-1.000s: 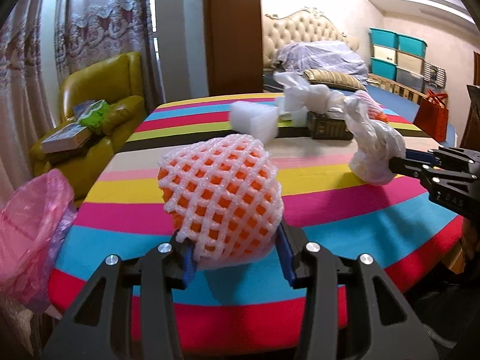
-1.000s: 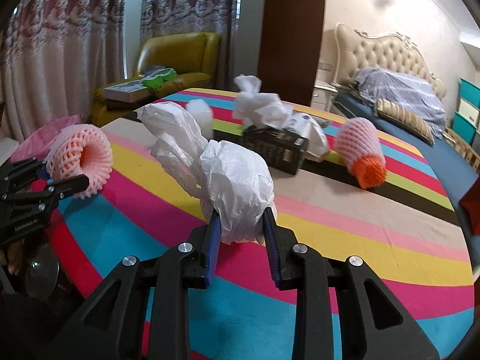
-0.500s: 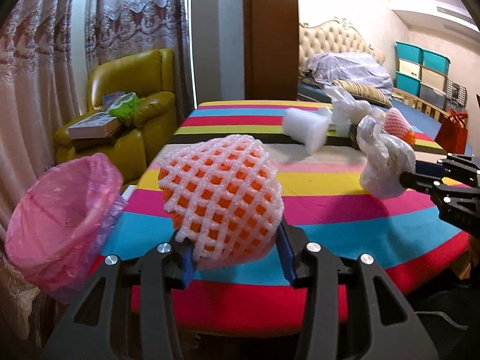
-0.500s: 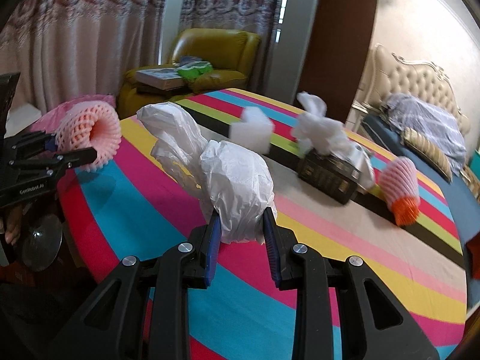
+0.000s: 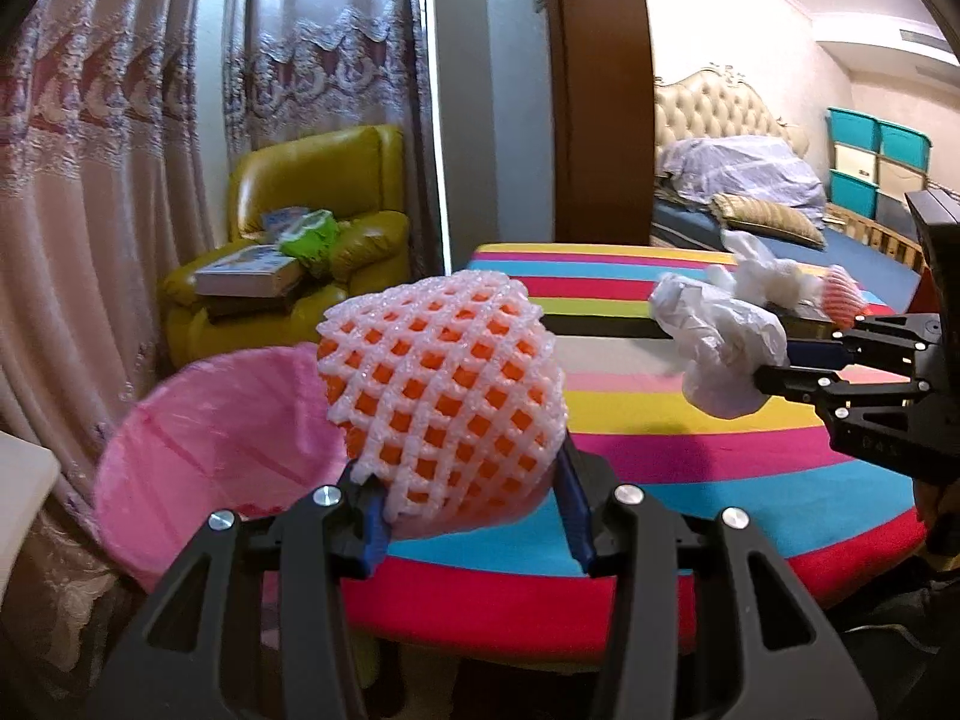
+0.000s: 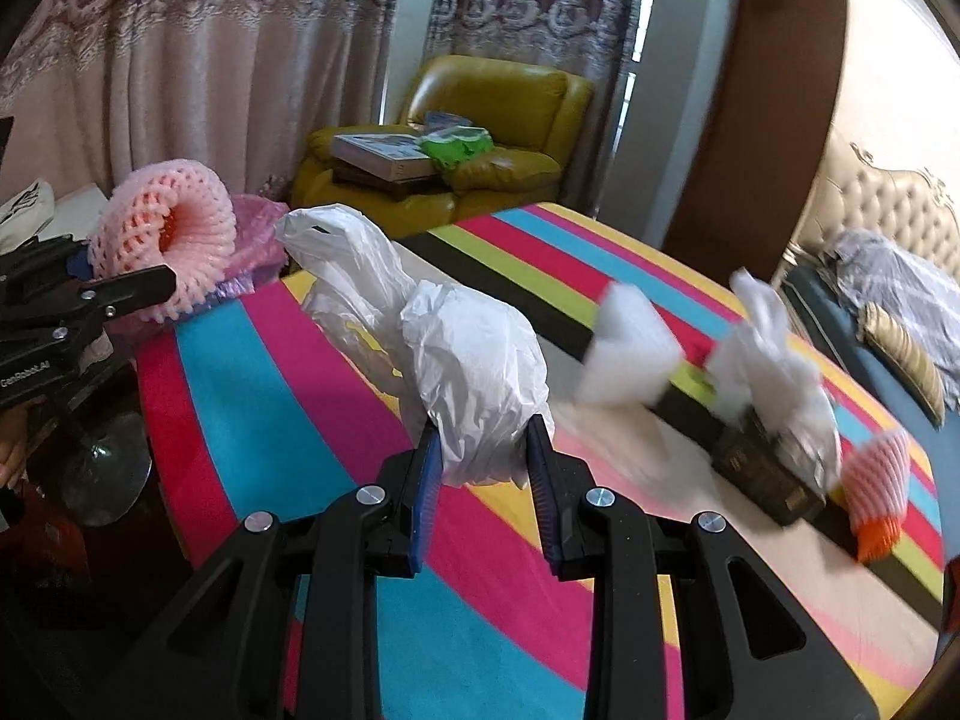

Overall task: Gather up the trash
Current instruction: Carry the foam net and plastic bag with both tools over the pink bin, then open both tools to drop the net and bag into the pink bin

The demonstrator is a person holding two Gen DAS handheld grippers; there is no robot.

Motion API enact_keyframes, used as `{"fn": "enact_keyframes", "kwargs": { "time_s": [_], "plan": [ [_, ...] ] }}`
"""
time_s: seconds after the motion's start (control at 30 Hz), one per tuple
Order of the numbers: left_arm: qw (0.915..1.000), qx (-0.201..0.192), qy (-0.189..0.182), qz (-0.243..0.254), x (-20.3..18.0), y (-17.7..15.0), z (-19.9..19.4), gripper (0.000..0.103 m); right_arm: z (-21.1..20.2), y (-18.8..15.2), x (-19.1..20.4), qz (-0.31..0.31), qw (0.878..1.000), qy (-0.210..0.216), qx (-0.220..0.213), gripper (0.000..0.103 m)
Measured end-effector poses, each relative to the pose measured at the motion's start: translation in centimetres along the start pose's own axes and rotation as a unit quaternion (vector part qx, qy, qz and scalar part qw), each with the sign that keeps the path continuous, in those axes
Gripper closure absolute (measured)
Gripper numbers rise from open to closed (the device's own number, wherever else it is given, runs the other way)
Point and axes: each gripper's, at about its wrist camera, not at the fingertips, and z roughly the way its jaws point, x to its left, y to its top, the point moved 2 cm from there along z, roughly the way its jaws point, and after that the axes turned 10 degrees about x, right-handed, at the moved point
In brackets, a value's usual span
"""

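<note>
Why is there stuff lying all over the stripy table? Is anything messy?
Yes. A white foam block, crumpled tissue over a dark box and a pink foam net sleeve lie scattered on the striped table. It looks like litter not yet collected.

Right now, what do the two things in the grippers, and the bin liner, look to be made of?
Netted sleeve in the left gripper: soft foam mesh, matte pink-white, with an orange layer showing through the holes. White bundle in the right gripper: thin plastic film, crinkled, slightly glossy, probably a bag. Pink liner: thin translucent plastic, wrinkled.
</note>
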Motion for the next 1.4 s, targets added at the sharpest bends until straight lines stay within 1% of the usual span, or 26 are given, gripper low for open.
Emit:
{"fn": "enact_keyframes", "kwargs": {
  "time_s": [0.27,0.37,0.5,0.63,0.77,0.87,1.0,1.1,1.13,1.17,1.2,1.23,1.3,1.37,1.4],
  "plan": [
    [0.9984,-0.008,0.031,-0.046,5.9,0.6,-1.4,0.059,1.5,4.3,3.9,-0.041,0.999,0.014,-0.005,0.075],
    [0.9969,-0.013,0.051,-0.059,8.1,0.7,-1.9,0.059,2.0,6.6,5.1,-0.045,0.998,0.03,-0.01,0.075],
    [0.9946,-0.014,0.065,-0.08,11.0,0.4,-2.4,0.059,2.7,9.5,6.5,-0.045,0.997,0.054,-0.011,0.075],
    [0.9929,0.0,0.074,-0.094,13.9,-0.1,-2.2,0.059,3.1,12.3,8.7,-0.061,0.996,0.065,-0.014,0.075],
    [0.9913,0.017,0.078,-0.104,16.5,0.2,-1.4,0.059,3.8,15.4,11.4,-0.071,0.994,0.077,-0.018,0.075],
    [0.9894,0.025,0.082,-0.117,18.1,0.1,-0.8,0.059,4.4,17.4,13.2,-0.064,0.993,0.094,-0.016,0.075],
    [0.9867,0.033,0.086,-0.134,19.8,0.1,-0.1,0.056,5.3,20.0,15.7,-0.052,0.989,0.137,-0.006,0.075],
    [0.9846,0.036,0.084,-0.149,21.0,-0.2,0.6,0.055,5.8,21.1,17.0,-0.047,0.988,0.15,-0.012,0.073],
    [0.9842,0.039,0.082,-0.152,21.2,-0.4,1.0,0.046,6.0,21.3,17.4,-0.046,0.986,0.159,-0.016,0.07],
    [0.9839,0.044,0.083,-0.152,21.2,-0.7,1.4,0.038,6.3,21.5,17.6,-0.045,0.984,0.172,-0.012,0.055],
    [0.9836,0.05,0.089,-0.149,21.2,-0.9,1.7,0.024,6.6,21.7,17.7,-0.041,0.983,0.18,-0.007,0.045],
    [0.9827,0.052,0.101,-0.146,20.9,-1.3,1.9,0.016,6.5,21.8,17.5,-0.035,0.983,0.18,-0.009,0.034],
    [0.9811,0.056,0.122,-0.139,20.5,-1.9,2.1,0.013,6.4,22.0,16.7,-0.021,0.983,0.184,-0.019,0.033],
    [0.9801,0.061,0.14,-0.127,19.8,-2.5,2.0,0.009,6.2,21.7,15.5,-0.013,0.984,0.175,-0.019,0.033],
    [0.9797,0.061,0.145,-0.124,19.7,-2.6,2.0,0.006,6.1,21.3,15.1,-0.01,0.985,0.173,-0.021,0.033]
  ]
}}
